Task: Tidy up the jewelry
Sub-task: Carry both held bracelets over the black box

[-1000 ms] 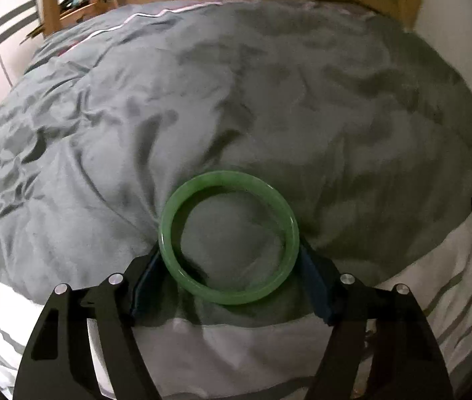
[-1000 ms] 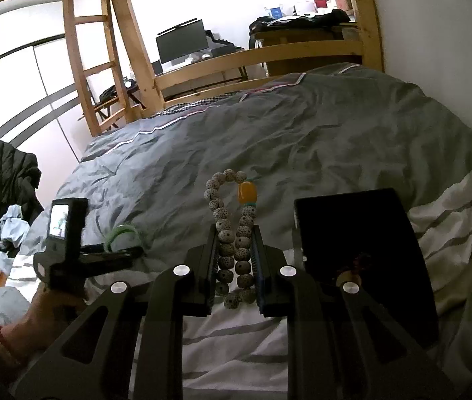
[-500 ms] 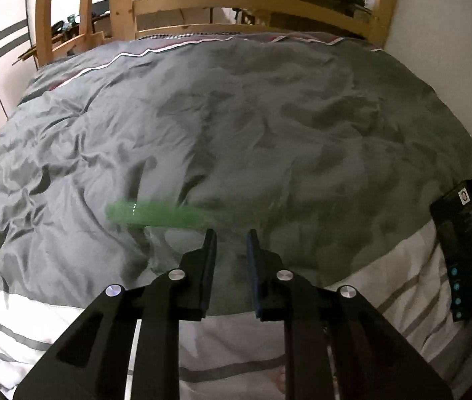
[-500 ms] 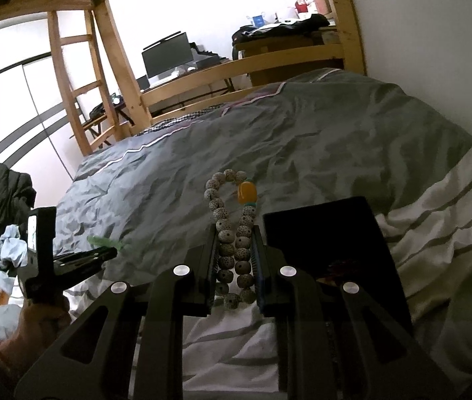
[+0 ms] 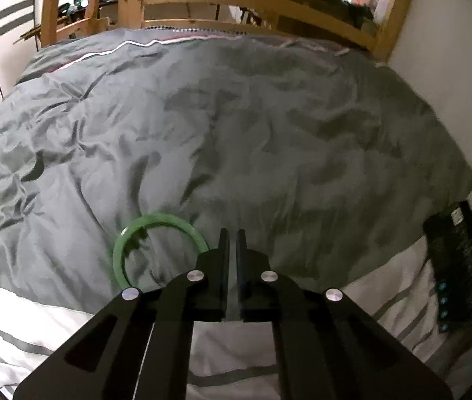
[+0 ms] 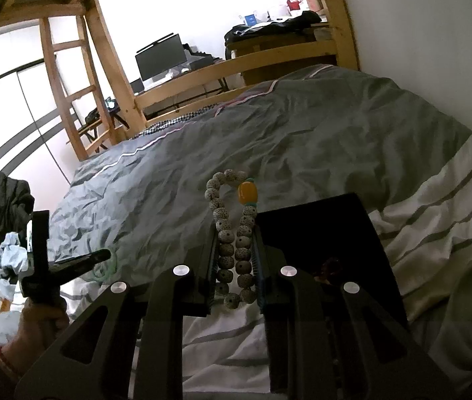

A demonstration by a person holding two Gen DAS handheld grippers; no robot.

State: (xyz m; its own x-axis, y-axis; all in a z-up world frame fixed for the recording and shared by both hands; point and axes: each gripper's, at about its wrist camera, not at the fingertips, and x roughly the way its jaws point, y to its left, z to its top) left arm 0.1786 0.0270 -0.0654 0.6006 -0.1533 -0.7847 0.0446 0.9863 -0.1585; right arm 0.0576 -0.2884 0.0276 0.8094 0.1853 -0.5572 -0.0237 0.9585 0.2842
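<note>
A green bangle (image 5: 125,246) lies on the grey duvet (image 5: 236,133), just left of my left gripper (image 5: 232,236), which is shut and empty. The bangle also shows faintly in the right wrist view (image 6: 104,268), under the left gripper (image 6: 102,255). My right gripper (image 6: 236,233) is shut on a string of pale speckled beads (image 6: 227,233) with an orange bead (image 6: 247,193), held above the bed beside a black box (image 6: 319,233). Something small and reddish (image 6: 327,265) lies in the box.
The black box also shows at the right edge of the left wrist view (image 5: 456,260). A white striped sheet (image 6: 436,200) covers the near bed. A wooden bed frame (image 5: 236,0) and ladder (image 6: 69,83) stand beyond. A white wall (image 6: 419,50) runs along the right.
My left gripper let go of the green bangle and shut; the bangle now lies on the duvet to its left. My right gripper has kept the beads and shifted left of the box.
</note>
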